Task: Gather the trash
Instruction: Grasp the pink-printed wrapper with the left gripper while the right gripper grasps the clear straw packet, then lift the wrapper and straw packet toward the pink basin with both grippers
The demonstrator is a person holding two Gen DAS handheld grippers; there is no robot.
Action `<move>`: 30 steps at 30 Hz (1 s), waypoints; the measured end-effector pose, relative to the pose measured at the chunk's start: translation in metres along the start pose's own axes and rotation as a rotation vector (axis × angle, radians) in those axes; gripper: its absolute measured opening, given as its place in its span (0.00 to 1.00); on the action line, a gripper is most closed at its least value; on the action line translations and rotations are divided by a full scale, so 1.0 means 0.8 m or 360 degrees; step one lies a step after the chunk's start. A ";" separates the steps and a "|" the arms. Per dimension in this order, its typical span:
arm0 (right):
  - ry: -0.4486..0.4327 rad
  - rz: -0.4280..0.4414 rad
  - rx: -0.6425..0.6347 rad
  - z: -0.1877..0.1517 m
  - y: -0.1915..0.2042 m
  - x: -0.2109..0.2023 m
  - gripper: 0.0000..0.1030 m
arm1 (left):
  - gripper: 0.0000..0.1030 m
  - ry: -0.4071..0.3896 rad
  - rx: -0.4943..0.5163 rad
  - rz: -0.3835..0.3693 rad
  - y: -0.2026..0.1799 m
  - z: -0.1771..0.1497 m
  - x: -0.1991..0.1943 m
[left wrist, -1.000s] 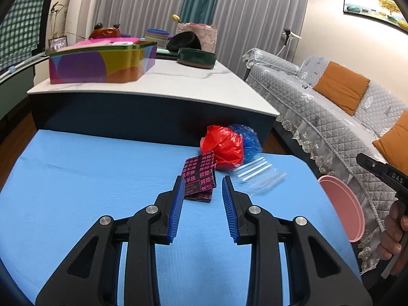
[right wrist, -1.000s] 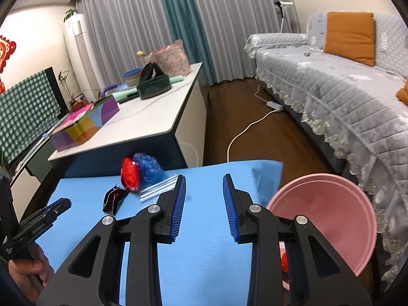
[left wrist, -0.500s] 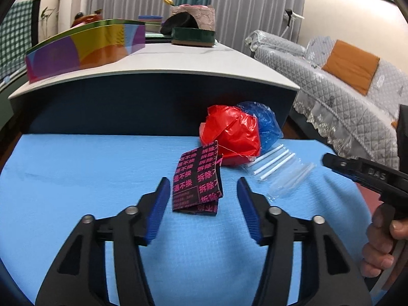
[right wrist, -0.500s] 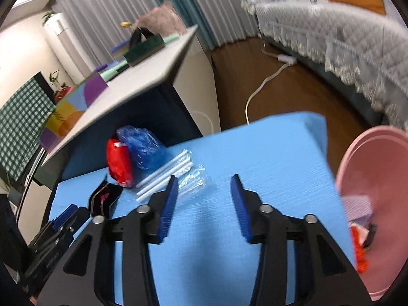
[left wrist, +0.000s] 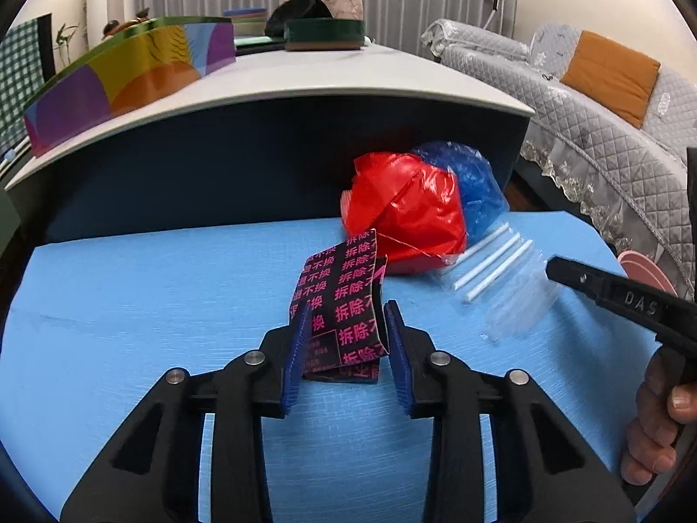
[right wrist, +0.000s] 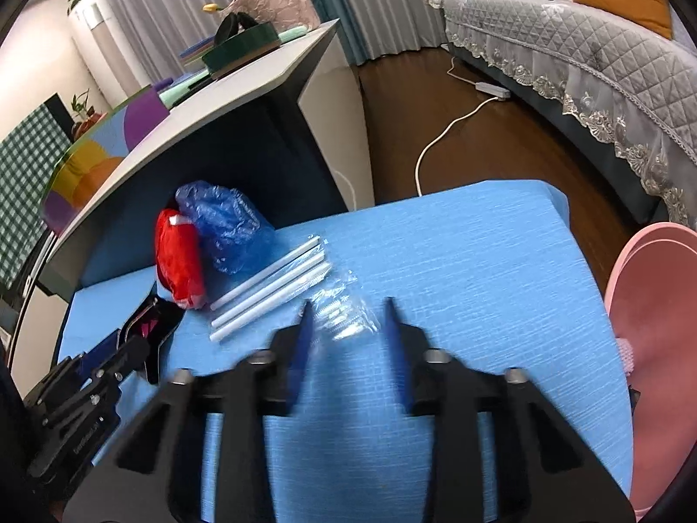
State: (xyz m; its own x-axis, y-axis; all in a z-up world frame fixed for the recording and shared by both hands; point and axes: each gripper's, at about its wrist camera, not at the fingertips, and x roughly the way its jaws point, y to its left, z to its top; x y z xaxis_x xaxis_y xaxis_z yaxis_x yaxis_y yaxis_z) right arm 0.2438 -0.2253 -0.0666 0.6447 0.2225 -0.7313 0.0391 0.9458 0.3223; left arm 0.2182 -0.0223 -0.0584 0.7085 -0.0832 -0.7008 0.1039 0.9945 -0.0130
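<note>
A black wrapper with pink print (left wrist: pixel 344 300) lies on the blue tablecloth (left wrist: pixel 130 305). My left gripper (left wrist: pixel 347 335) is closing on it, and its blue pads press the wrapper's buckled side edges. Crumpled clear plastic (right wrist: pixel 344 314) lies between the blurred jaws of my right gripper (right wrist: pixel 346 327). Those jaws are closing and stand just short of the plastic. Beyond are three white straws (right wrist: pixel 270 283), a red plastic bag (left wrist: pixel 405 218) and a blue plastic bag (left wrist: pixel 475 187). The pink bin (right wrist: pixel 653 305) stands off the table's right edge.
A dark table with a white top (left wrist: pixel 348 78) rises right behind the trash and carries a colourful box (left wrist: pixel 130 78). A grey sofa (right wrist: pixel 588 43) and a white cable (right wrist: pixel 435 144) on the wood floor lie to the right. A hand (left wrist: pixel 653 427) holds the right gripper.
Both grippers came down and forward onto the trash. Their jaws spread wide, then narrowed. The left jaws now pinch the black wrapper and the right ones straddle the clear plastic.
</note>
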 end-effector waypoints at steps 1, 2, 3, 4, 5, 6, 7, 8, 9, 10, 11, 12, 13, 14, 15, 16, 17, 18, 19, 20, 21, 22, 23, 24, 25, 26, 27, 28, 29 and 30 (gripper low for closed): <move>0.0001 0.0008 -0.0008 -0.002 0.001 -0.001 0.13 | 0.27 -0.0002 0.0004 0.0019 0.001 0.000 -0.003; -0.0002 0.0011 -0.0017 -0.003 0.001 -0.003 0.05 | 0.26 -0.0005 0.0000 0.0027 0.002 0.000 -0.006; -0.0007 0.0011 -0.0029 -0.004 0.003 -0.005 0.05 | 0.24 -0.0004 -0.0009 0.0028 0.005 0.001 -0.009; -0.0015 0.0007 -0.0040 -0.006 0.005 -0.008 0.04 | 0.21 -0.0002 -0.0018 0.0031 0.007 0.001 -0.013; -0.0026 0.0008 -0.0052 -0.008 0.007 -0.013 0.03 | 0.19 -0.0003 -0.0020 0.0038 0.008 0.001 -0.018; -0.0037 0.0008 -0.0064 -0.009 0.009 -0.018 0.03 | 0.17 -0.0004 -0.0022 0.0043 0.010 0.001 -0.022; -0.0048 0.0008 -0.0074 -0.010 0.011 -0.023 0.03 | 0.16 -0.0005 -0.0025 0.0046 0.012 0.001 -0.026; -0.0065 0.0009 -0.0088 -0.011 0.013 -0.032 0.03 | 0.15 -0.0005 -0.0030 0.0052 0.014 0.000 -0.032; -0.0074 0.0010 -0.0093 -0.011 0.015 -0.037 0.03 | 0.15 -0.0004 -0.0032 0.0058 0.016 0.000 -0.034; -0.0090 0.0010 -0.0101 -0.012 0.016 -0.047 0.03 | 0.14 -0.0004 -0.0039 0.0062 0.018 0.000 -0.038; -0.0101 0.0008 -0.0105 -0.013 0.016 -0.053 0.03 | 0.14 -0.0008 -0.0055 0.0054 0.021 -0.002 -0.045; -0.0111 0.0005 -0.0109 -0.014 0.017 -0.060 0.03 | 0.14 -0.0013 -0.0064 0.0045 0.022 -0.002 -0.049; -0.0123 0.0002 -0.0112 -0.017 0.017 -0.067 0.03 | 0.14 -0.0023 -0.0073 0.0034 0.024 -0.003 -0.056; -0.0136 -0.0001 -0.0116 -0.019 0.017 -0.077 0.03 | 0.14 -0.0036 -0.0074 0.0026 0.023 -0.004 -0.063; -0.0145 -0.0004 -0.0120 -0.022 0.018 -0.084 0.02 | 0.13 -0.0048 -0.0071 0.0018 0.022 -0.004 -0.069; -0.0153 -0.0006 -0.0126 -0.024 0.018 -0.091 0.02 | 0.13 -0.0057 -0.0067 0.0010 0.020 -0.004 -0.073; -0.0164 -0.0008 -0.0135 -0.027 0.019 -0.100 0.02 | 0.13 -0.0072 -0.0059 -0.0006 0.017 -0.005 -0.082; -0.0174 -0.0010 -0.0144 -0.030 0.019 -0.109 0.02 | 0.12 -0.0079 -0.0054 -0.0015 0.016 -0.006 -0.086; -0.0180 -0.0013 -0.0152 -0.032 0.020 -0.114 0.02 | 0.12 -0.0091 -0.0050 -0.0032 0.014 -0.007 -0.094; -0.0189 -0.0017 -0.0164 -0.035 0.020 -0.122 0.02 | 0.12 -0.0098 -0.0051 -0.0046 0.013 -0.007 -0.098; -0.0198 -0.0022 -0.0174 -0.037 0.020 -0.129 0.02 | 0.12 -0.0109 -0.0053 -0.0068 0.012 -0.009 -0.106; -0.0210 -0.0030 -0.0182 -0.041 0.019 -0.138 0.02 | 0.12 -0.0118 -0.0051 -0.0077 0.010 -0.009 -0.111; -0.0217 -0.0037 -0.0184 -0.043 0.017 -0.143 0.02 | 0.12 -0.0130 -0.0045 -0.0086 0.008 -0.009 -0.119; -0.0220 -0.0043 -0.0183 -0.045 0.016 -0.148 0.02 | 0.12 -0.0138 -0.0042 -0.0093 0.006 -0.008 -0.123; -0.0222 -0.0046 -0.0181 -0.047 0.016 -0.152 0.02 | 0.12 -0.0148 -0.0041 -0.0104 0.005 -0.008 -0.129; -0.0230 -0.0052 -0.0182 -0.048 0.015 -0.159 0.02 | 0.12 -0.0157 -0.0042 -0.0113 0.004 -0.007 -0.134; -0.0236 -0.0056 -0.0184 -0.049 0.015 -0.163 0.02 | 0.12 -0.0170 -0.0045 -0.0124 0.005 -0.006 -0.139; -0.0247 -0.0061 -0.0184 -0.053 0.013 -0.171 0.02 | 0.12 -0.0177 -0.0050 -0.0132 0.005 -0.006 -0.143; -0.0253 -0.0065 -0.0181 -0.056 0.012 -0.175 0.02 | 0.12 -0.0183 -0.0065 -0.0150 0.007 -0.006 -0.148; -0.0259 -0.0073 -0.0172 -0.061 0.008 -0.181 0.02 | 0.12 -0.0185 -0.0078 -0.0163 0.008 -0.007 -0.151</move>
State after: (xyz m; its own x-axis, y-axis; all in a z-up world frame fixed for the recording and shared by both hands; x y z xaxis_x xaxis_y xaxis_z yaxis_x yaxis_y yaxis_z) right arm 0.1135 -0.2399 0.0117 0.7595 0.1457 -0.6340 -0.0053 0.9759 0.2180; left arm 0.1296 -0.0055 0.0219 0.7724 -0.1884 -0.6065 0.1474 0.9821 -0.1172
